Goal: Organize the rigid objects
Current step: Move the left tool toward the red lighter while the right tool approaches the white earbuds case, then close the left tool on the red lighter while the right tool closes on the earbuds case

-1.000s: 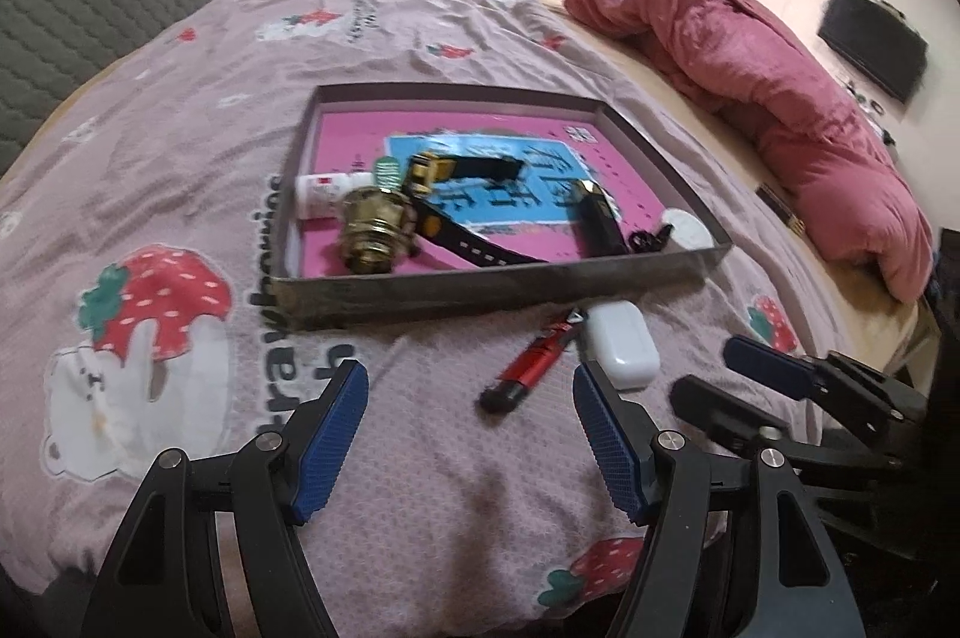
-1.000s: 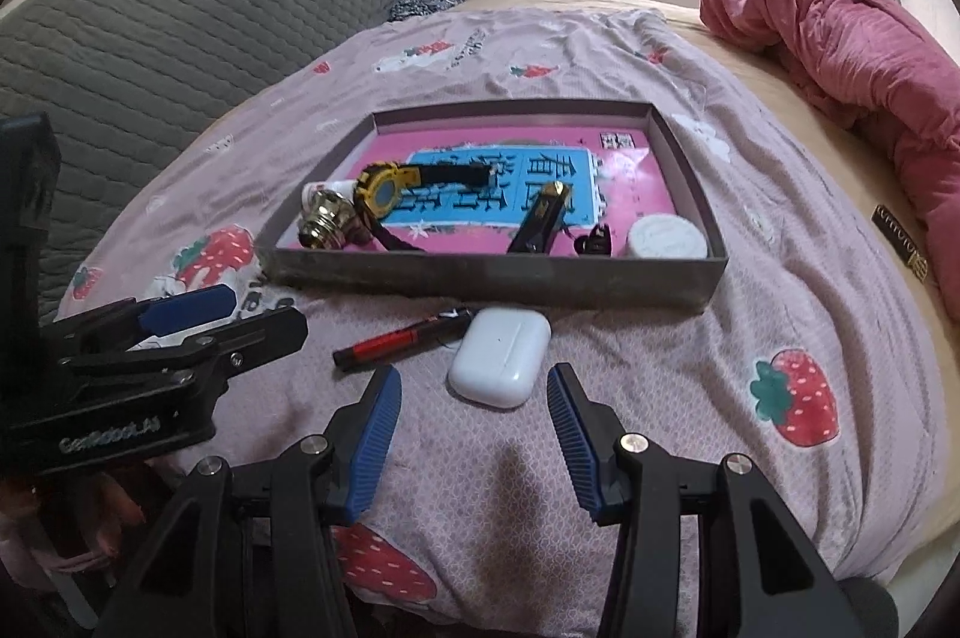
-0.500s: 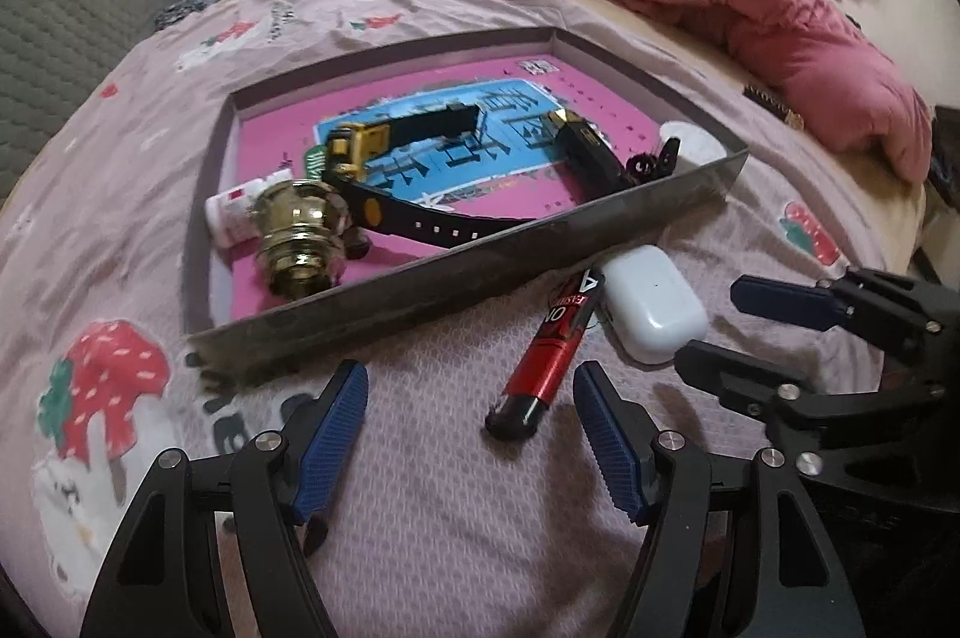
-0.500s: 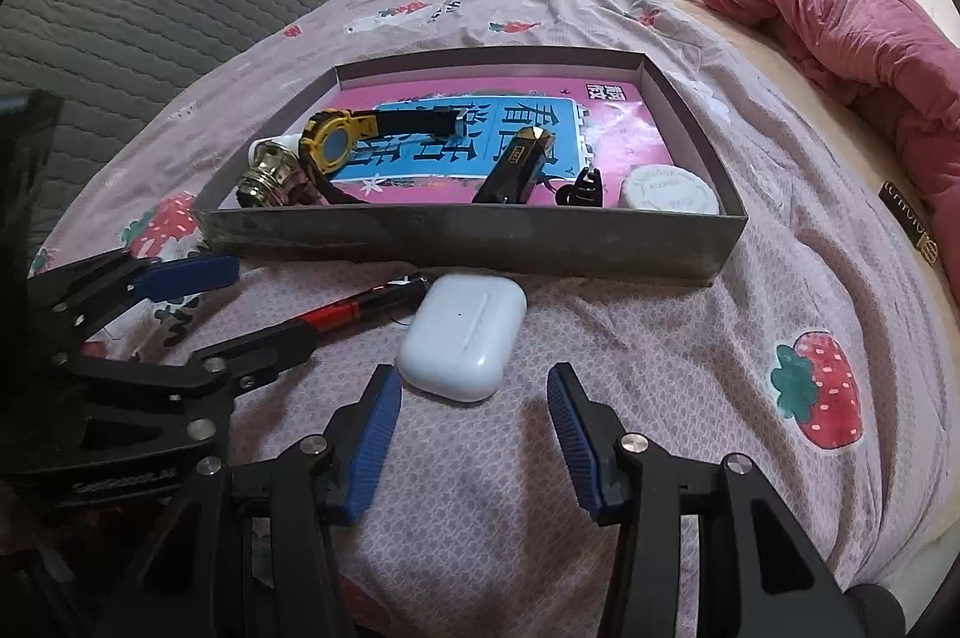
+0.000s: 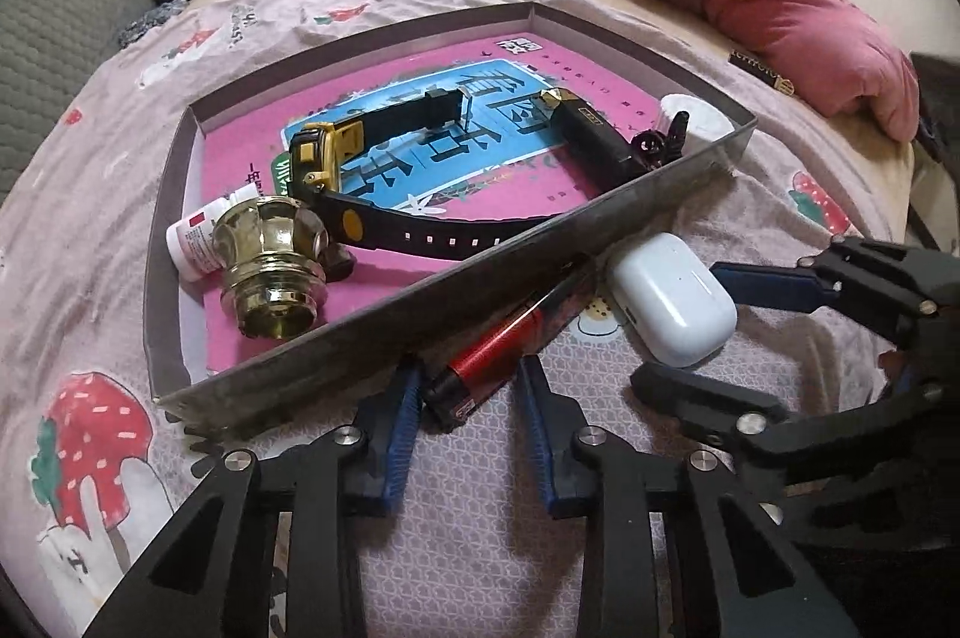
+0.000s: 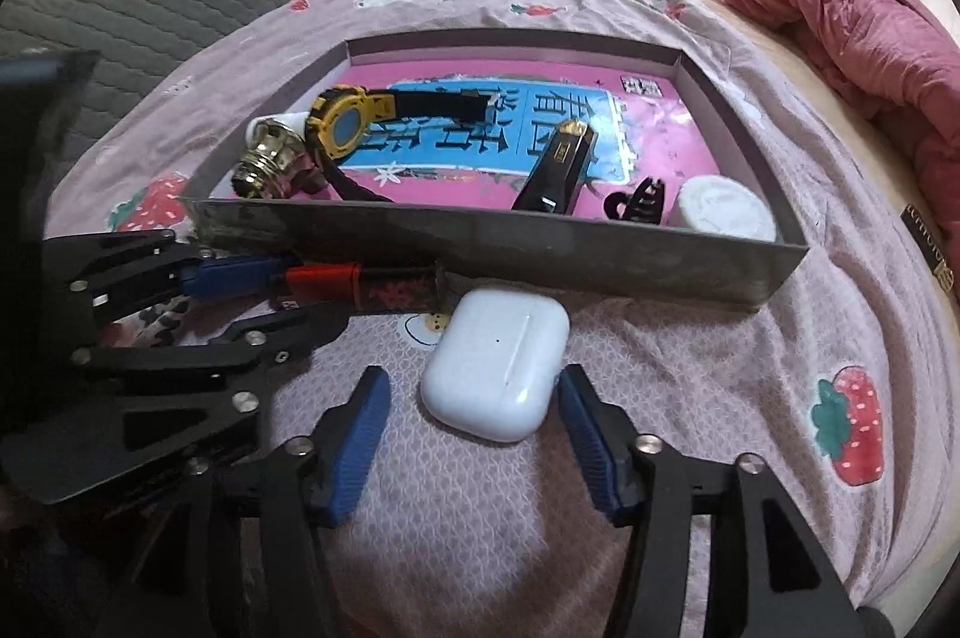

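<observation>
My left gripper (image 5: pixel 465 392) jaws are closing around the red pen (image 5: pixel 486 359), lying at the tray's (image 5: pixel 384 320) six o'clock wall; my right gripper (image 6: pixel 474 422) jaws are widening, straddling the white earbud case (image 6: pixel 495 365) untouched, both for loading.

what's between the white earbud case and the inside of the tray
Only the tray's grey front wall. In the right wrist view the white earbud case lies on the bedsheet just outside it, its far end close to the wall; the red and black pen lies beside it.
</observation>
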### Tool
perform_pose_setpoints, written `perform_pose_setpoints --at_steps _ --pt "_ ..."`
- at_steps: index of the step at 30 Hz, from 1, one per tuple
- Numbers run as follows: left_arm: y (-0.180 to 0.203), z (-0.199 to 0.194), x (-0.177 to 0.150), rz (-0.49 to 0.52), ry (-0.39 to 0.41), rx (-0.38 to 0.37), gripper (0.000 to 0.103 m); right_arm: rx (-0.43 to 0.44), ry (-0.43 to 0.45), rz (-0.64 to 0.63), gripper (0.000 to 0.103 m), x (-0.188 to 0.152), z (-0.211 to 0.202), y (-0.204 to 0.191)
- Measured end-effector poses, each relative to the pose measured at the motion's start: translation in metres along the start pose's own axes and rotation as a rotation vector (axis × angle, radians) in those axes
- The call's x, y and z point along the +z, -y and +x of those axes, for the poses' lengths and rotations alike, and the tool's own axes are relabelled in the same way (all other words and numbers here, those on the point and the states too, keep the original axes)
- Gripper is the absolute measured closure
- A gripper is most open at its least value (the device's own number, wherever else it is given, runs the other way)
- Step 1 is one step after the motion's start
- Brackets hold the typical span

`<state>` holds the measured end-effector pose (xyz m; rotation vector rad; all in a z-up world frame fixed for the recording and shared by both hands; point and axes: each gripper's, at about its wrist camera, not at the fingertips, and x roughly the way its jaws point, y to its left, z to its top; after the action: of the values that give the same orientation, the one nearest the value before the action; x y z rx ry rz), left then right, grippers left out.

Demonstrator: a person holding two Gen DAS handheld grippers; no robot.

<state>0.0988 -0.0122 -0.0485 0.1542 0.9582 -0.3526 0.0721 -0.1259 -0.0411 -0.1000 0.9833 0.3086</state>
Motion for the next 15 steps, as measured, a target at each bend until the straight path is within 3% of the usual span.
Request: perform_pose_setpoints --at_steps 9,12,15 --pt "0.0 0.005 0.003 0.036 0.002 -0.081 0.074 -0.049 0.029 0.019 0.046 0.001 0.008 0.007" --pt "0.01 0.004 0.007 0.09 0.025 -0.11 0.074 -0.056 0.032 0.009 0.057 -0.002 0.005 0.011" --pt "0.017 0.004 0.01 0.116 0.036 -0.156 0.074 -0.052 0.029 0.013 0.057 -0.004 0.001 0.017"
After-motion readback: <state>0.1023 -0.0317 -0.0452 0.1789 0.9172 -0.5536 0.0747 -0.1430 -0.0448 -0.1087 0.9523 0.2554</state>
